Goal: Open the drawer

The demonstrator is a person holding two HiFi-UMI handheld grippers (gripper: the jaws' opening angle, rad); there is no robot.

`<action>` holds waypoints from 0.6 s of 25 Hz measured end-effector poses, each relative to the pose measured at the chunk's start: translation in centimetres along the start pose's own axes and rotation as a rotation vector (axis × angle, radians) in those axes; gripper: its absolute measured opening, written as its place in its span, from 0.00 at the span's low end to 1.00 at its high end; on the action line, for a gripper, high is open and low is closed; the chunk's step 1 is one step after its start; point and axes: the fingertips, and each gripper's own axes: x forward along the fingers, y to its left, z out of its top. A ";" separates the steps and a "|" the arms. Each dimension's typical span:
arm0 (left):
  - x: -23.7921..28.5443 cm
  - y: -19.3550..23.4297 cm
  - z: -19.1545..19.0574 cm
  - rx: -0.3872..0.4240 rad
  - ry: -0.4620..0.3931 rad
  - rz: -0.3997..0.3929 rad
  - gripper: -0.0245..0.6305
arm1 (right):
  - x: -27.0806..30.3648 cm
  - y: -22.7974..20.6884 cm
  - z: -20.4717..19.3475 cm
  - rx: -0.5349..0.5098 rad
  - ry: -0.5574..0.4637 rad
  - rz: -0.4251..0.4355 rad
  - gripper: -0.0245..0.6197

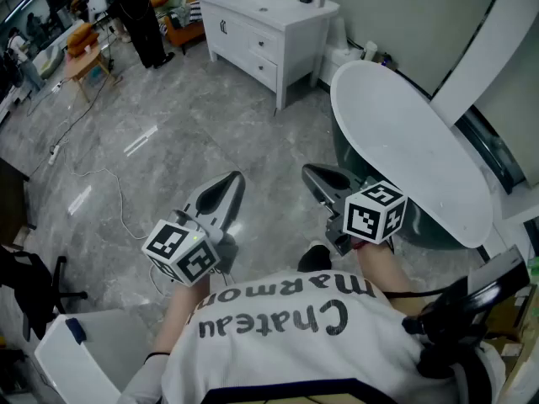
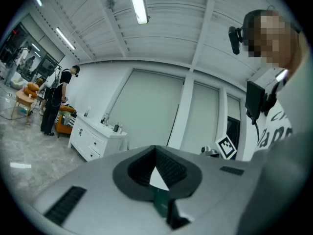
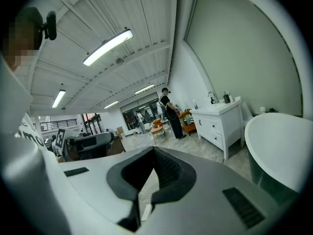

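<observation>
Across floor [image 1: 168, 141], drawer [image 1: 264, 42] well beyond fingers [image 1: 221, 196]

A glossy grey marble-patterned floor [image 1: 168, 108] spreads left. A white oval bathtub [image 1: 404, 141] stands right, near the pale wall [image 1: 396, 7]. A long fluorescent tube [image 3: 107, 46] glows on the white ribbed ceiling [image 3: 146, 13].

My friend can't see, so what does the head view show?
A person holds the left gripper and right gripper, both shut, above a grey floor. A white drawer cabinet stands far ahead, a white bathtub to the right.
</observation>
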 end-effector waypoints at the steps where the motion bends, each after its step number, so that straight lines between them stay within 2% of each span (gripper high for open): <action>1: 0.0 0.1 0.1 -0.003 -0.003 -0.003 0.04 | 0.0 0.1 0.1 -0.001 0.001 0.000 0.05; 12: -1.1 1.7 -0.4 -0.019 0.009 0.028 0.04 | 1.5 0.0 0.1 -0.031 0.029 0.002 0.05; 15: -1.0 2.6 -0.2 0.016 0.006 0.044 0.04 | 2.6 -0.2 0.6 -0.053 0.047 0.011 0.05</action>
